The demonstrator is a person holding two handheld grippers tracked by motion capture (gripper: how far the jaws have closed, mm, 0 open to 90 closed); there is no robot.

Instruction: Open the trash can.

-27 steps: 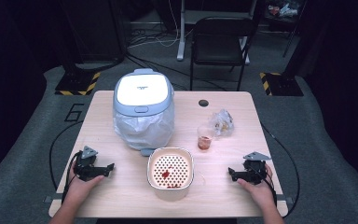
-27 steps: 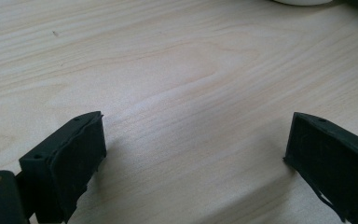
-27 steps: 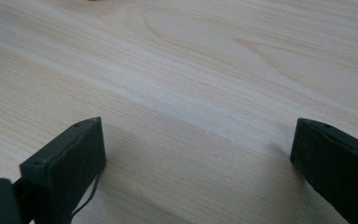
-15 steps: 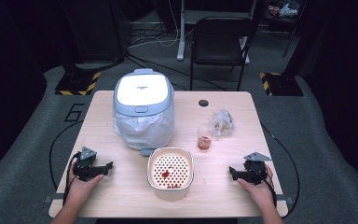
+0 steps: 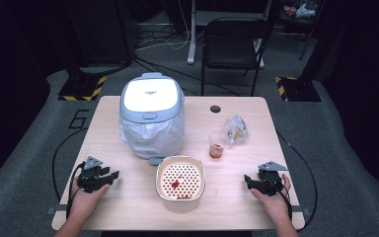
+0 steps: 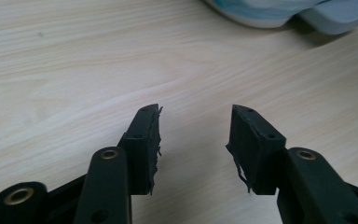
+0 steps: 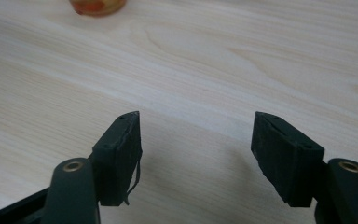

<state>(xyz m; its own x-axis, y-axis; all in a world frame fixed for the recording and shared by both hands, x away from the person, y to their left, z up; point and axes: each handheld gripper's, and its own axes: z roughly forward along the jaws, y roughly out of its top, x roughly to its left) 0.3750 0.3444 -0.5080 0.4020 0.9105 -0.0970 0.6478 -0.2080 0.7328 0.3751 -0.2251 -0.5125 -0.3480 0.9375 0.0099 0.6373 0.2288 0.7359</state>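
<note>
A wooden table (image 5: 128,207) is seen from above with both hand-held grippers resting on bare wood and nothing yet lifted. The largest vessel, a rice cooker (image 5: 151,116) wrapped in clear plastic, is set at about eleven o'clock from the table's centre with its lid down, so its contents cannot be told. Just in front of it, at about six o'clock, a white perforated basket (image 5: 180,181) is placed, with a few small red pieces scattered on its holed floor. A small clear cup (image 5: 217,145) holding something reddish is found at two o'clock from the basket, and a crumpled clear bag (image 5: 235,129) lies close beside the cup, its contents too small to be made out.

The left gripper (image 5: 109,176) is held at nine o'clock from the basket, the right gripper (image 5: 247,179) at three o'clock; both are well apart from it. In each gripper view the jaws are spread with nothing between them.

Trouble is judged likeliest at the cup: being light and narrow, it could be tipped and its contents spilled if approached off-centre by the right gripper. The basket could be pushed against the cooker if nudged rather than gripped, and the cooker's plastic could be snagged by a jaw.
</note>
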